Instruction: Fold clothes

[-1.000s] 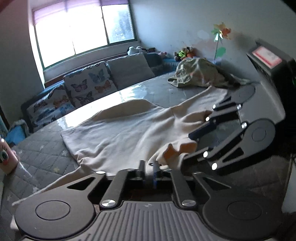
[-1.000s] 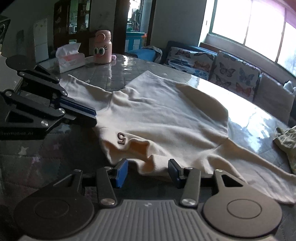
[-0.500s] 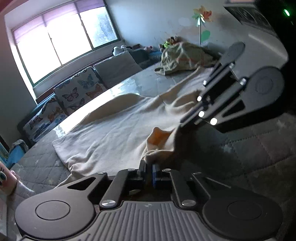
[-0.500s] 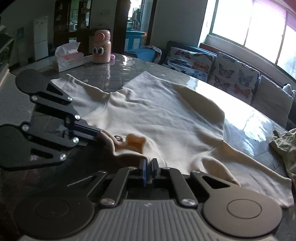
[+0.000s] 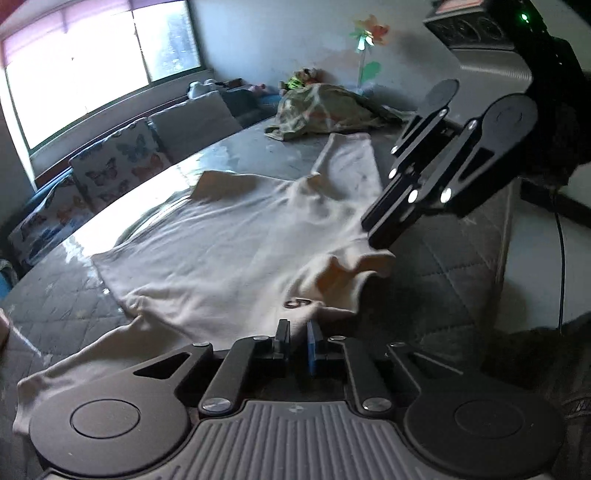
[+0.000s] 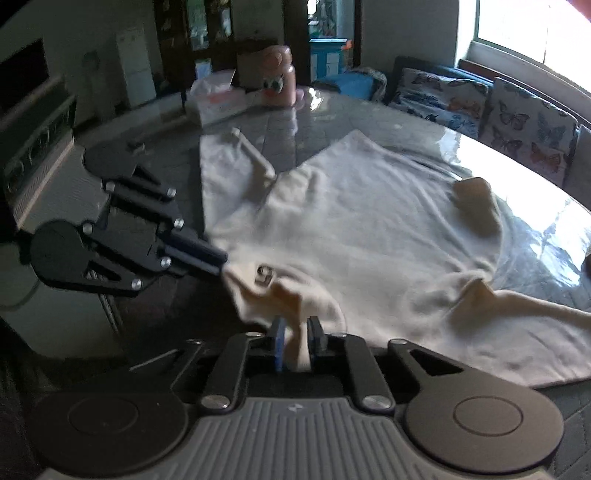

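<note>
A cream sweater (image 5: 229, 243) lies spread on the quilted table (image 5: 454, 266), with its collar end raised towards me. A dark "5" mark (image 6: 264, 275) sits by the collar. My left gripper (image 5: 297, 343) pinches the collar edge beside that mark; its jaws are opening slightly with fabric still between the pads. In the right wrist view this left gripper (image 6: 221, 264) grips the cloth's left corner. My right gripper (image 6: 295, 347) clamps a bunched fold of the sweater (image 6: 369, 229), its jaws also easing open around the fabric. From the left wrist view, the right gripper (image 5: 375, 240) holds the collar's other side.
An olive garment (image 5: 321, 110) is heaped at the table's far end. A pink bottle (image 6: 280, 86) and a tissue box (image 6: 218, 99) stand on the opposite side. Butterfly cushions (image 5: 118, 162) line a bench under the window. A dark box (image 5: 476, 26) stands at the right.
The right jaws, wide open around the collar a second ago, have closed on it. Both grippers have pulled the collar up and towards me, dragging the sweater, and a far hem corner has flipped over.
</note>
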Available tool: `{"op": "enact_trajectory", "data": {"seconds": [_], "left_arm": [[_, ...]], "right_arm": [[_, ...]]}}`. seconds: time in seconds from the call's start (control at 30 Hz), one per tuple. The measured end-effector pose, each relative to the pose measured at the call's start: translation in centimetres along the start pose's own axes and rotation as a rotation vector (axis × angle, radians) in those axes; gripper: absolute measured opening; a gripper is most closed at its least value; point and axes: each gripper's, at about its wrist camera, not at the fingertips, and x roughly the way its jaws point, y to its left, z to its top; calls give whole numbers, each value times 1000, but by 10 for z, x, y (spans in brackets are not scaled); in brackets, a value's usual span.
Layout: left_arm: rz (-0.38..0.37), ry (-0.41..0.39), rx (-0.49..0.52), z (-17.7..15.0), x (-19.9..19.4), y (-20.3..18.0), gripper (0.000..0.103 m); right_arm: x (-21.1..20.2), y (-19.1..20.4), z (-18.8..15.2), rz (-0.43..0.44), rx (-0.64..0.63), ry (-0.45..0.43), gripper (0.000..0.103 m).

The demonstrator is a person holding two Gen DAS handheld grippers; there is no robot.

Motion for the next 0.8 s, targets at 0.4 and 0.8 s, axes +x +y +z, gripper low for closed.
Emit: {"op": "enact_trajectory", "data": {"seconds": [0.4,0.8], "left_arm": [[154,-54,-211,26,19,54,40],[204,27,-323,25,69,88,41]], "right_arm": [[5,-123,38,-196,330,-137,20],[89,-225,66,-360,502,-125,20]]}}
